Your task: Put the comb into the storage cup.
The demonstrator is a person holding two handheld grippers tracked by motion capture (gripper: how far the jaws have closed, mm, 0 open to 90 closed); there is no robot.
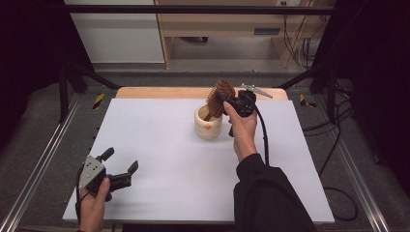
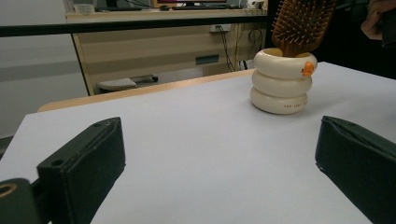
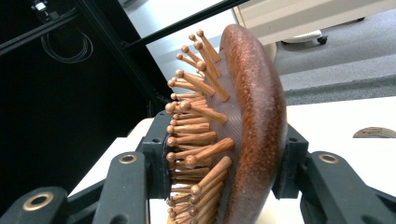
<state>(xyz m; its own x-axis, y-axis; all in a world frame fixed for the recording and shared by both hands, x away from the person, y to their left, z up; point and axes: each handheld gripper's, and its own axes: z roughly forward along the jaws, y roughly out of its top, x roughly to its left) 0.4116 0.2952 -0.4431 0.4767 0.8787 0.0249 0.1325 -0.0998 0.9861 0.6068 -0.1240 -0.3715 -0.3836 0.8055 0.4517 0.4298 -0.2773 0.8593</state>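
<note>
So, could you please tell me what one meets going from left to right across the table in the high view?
Left gripper, open, near the front-left corner → cream ringed cup → right gripper, shut on the wooden hairbrush.

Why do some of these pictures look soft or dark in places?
High view: the table is evenly lit, with dark surroundings at both sides. Left gripper view: the near jaws are soft and shaded, while the cream holder is sharper. Right gripper view: the hairbrush is close, its nearest bristles slightly blurred, the left background black.
</note>
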